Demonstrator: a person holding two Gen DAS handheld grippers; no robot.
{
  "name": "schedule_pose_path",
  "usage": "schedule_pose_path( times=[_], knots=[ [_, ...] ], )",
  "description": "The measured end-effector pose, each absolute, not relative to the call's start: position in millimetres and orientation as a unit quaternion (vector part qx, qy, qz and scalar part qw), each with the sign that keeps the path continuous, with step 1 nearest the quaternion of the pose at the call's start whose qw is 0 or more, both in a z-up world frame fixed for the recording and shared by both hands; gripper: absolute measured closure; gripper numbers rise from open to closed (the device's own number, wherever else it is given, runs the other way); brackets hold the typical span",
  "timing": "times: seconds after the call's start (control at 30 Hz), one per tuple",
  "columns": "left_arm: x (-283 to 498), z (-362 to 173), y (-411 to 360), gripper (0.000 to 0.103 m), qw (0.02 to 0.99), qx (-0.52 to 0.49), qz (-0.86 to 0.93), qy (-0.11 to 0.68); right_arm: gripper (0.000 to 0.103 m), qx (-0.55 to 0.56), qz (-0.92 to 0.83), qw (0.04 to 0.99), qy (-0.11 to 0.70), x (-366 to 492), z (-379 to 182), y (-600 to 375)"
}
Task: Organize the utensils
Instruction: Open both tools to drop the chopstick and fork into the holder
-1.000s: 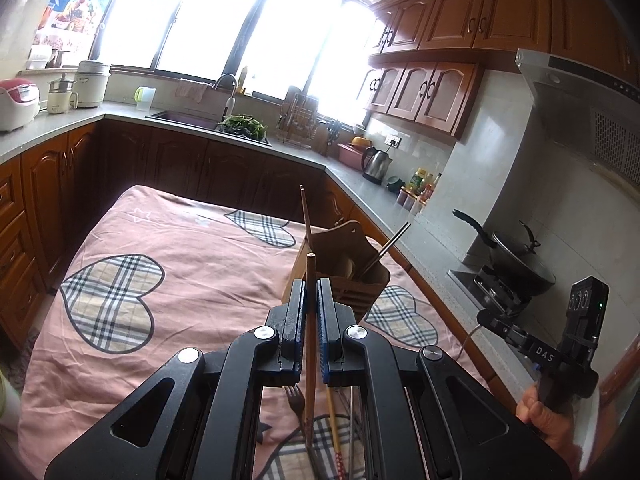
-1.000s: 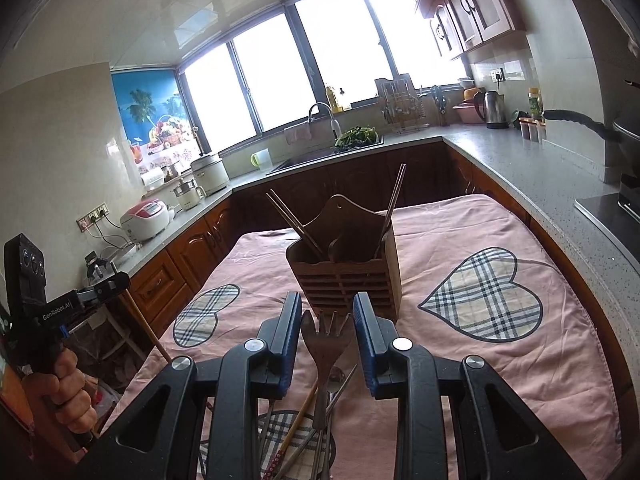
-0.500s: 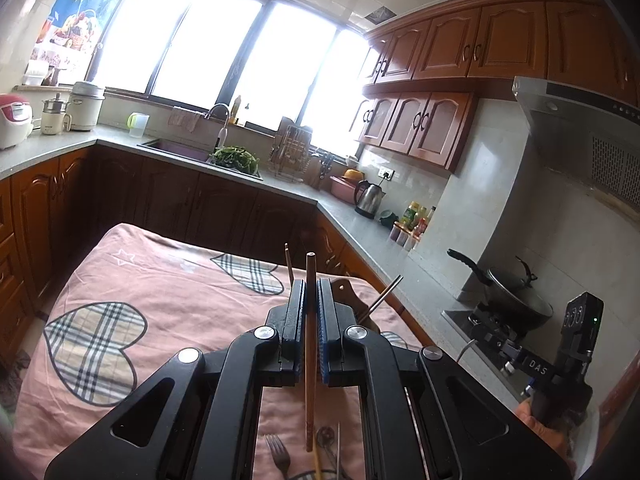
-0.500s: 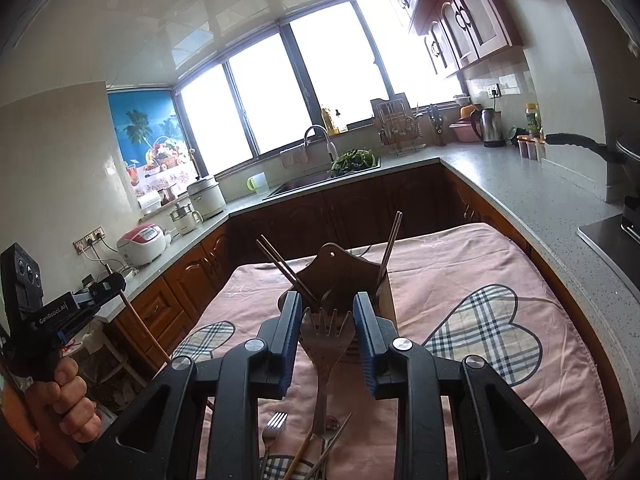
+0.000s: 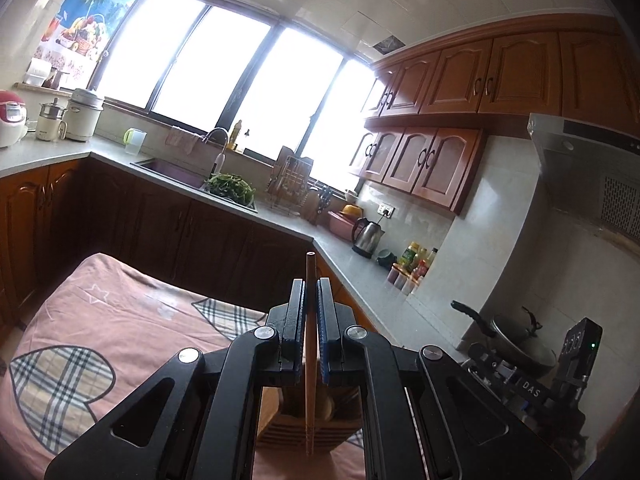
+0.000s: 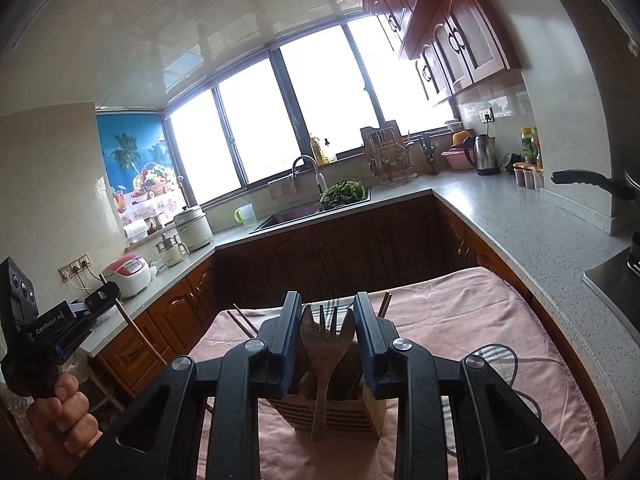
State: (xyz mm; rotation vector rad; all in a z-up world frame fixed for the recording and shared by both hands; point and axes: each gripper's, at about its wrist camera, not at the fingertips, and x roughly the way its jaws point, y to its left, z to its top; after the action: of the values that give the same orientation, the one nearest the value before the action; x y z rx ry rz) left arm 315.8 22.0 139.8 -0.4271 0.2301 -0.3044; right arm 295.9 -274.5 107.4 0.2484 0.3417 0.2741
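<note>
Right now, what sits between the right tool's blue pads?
The slotted wooden spatula, head up, with the wooden utensil holder behind it; shown in the right wrist view.

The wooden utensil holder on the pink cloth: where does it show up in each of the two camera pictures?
Left wrist view: the wooden utensil holder sits at the bottom centre, mostly hidden behind the left gripper, whose jaws clamp a chopstick.
Right wrist view: the holder is at bottom centre, behind the right gripper and the wooden fork it holds.
Shared landmark: the steel kettle on the counter.
</note>
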Motion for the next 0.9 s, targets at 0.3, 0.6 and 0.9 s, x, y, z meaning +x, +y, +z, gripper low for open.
schedule_pose_path(
  times=[0.3,0.6,0.9],
  knots=[
    [360.0,133.0,16.7,0.098,0.962,-0.228,-0.128,0.083,0.076,0.118,0.12,0.973,0.158,338.6,99.1,-272.4],
    [390.8,84.1,-1.4,0.098,0.963,-0.218,-0.114,0.108,0.076,0.124,0.106,0.971,0.174,363.4,68.2,-270.7],
    [405.9,45.3,-21.9,0.098,0.961,-0.199,-0.119,0.151,0.076,0.126,0.098,0.966,0.205,376.5,32.8,-264.7]
  ],
)
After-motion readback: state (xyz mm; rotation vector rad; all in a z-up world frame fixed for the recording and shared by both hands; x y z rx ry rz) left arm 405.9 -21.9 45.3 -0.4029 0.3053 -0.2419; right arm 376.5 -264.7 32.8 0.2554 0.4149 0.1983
